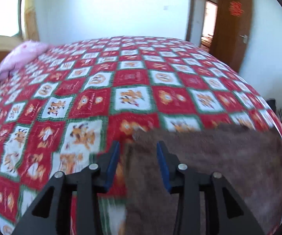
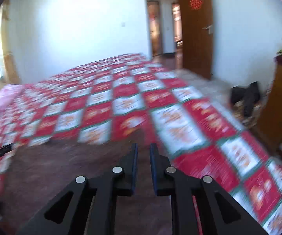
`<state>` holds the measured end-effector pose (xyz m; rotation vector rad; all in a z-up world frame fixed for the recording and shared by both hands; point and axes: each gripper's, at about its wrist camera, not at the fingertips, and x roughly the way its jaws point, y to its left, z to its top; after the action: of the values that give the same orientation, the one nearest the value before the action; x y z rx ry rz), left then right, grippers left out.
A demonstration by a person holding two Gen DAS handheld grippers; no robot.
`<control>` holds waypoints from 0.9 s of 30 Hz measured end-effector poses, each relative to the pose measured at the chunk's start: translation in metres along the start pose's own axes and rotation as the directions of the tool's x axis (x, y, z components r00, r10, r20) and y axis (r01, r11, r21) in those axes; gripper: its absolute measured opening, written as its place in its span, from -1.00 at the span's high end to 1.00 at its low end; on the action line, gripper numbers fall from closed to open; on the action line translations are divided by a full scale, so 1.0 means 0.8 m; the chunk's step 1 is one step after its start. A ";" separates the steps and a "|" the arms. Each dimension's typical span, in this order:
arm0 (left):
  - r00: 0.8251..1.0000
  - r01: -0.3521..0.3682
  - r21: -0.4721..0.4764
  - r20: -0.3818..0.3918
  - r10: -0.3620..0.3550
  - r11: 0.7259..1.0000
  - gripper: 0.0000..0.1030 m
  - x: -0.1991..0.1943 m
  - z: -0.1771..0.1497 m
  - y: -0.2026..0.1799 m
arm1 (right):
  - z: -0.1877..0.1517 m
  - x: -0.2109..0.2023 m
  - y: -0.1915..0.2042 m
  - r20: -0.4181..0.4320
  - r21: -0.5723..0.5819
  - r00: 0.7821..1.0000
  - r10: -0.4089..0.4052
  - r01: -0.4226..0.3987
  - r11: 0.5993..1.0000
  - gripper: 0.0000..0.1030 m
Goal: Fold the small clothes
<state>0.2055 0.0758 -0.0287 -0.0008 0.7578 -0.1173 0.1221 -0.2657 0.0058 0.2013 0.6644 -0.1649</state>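
**Brown cloth let go on the checked bed**

From the left wrist, the left gripper [image 1: 138,146] hung over the near edge of the bed [image 1: 133,78], its blue-padded jaws spread apart. The brown cloth [image 1: 209,156] lay flat on the red, white and green checked cover, running off to the right and down under the tool. Its left edge sat in the gap between the jaws, but neither pad pressed on it, so nothing was gripped. A pink pillow [image 1: 21,55] rested far off at the head of the bed, and a brown door [image 1: 233,25] stood open beyond.

From the right wrist, the picture was badly smeared. The right gripper [image 2: 143,149] had its jaws close together with only a narrow slit between them, and I could see no fabric caught there. The brown cloth [image 2: 62,166] spread beneath it and off to the left.

What worried me was the fuzzy, thick pile. With both tools free of it, a folded layer could spring back or slide. If either jaw closed again while so near the edge, it might snag one layer only and drag the fold crooked.
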 end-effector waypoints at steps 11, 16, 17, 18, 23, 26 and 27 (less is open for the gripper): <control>0.999 0.017 0.108 -0.034 -0.013 0.994 0.05 -0.054 -0.114 -0.078 | -0.130 -0.011 0.160 -0.200 -0.135 0.964 0.177 -0.205 0.969 0.74; 1.000 -0.015 0.102 -0.013 0.016 0.995 -0.24 -0.056 -0.135 -0.084 | -0.156 0.000 0.145 -0.161 -0.089 0.966 0.202 -0.218 0.972 0.74; 0.999 -0.030 0.109 -0.012 0.031 0.994 -0.31 -0.055 -0.137 -0.086 | -0.155 0.001 0.144 -0.161 -0.088 0.965 0.205 -0.221 0.971 0.74; 0.999 -0.043 0.113 -0.015 0.046 0.993 -0.41 -0.052 -0.137 -0.088 | -0.156 -0.001 0.143 -0.158 -0.089 0.966 0.207 -0.222 0.971 0.74; 1.000 0.000 0.040 -0.027 0.001 0.999 -0.51 -0.059 -0.143 -0.071 | -0.158 -0.004 0.142 -0.125 -0.085 0.968 0.217 -0.228 0.970 0.74; 1.000 0.008 -0.008 -0.022 -0.009 1.000 -0.51 -0.080 -0.155 -0.057 | -0.159 -0.007 0.143 -0.109 -0.086 0.971 0.215 -0.225 0.971 0.73; 1.000 0.012 -0.024 -0.014 -0.012 1.000 -0.51 -0.087 -0.159 -0.051 | -0.161 -0.009 0.143 -0.104 -0.086 0.971 0.215 -0.224 0.971 0.72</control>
<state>0.0641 0.0482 -0.0715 -0.0267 0.7737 -0.1198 0.0648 -0.1237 -0.0733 0.1888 0.7367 0.0905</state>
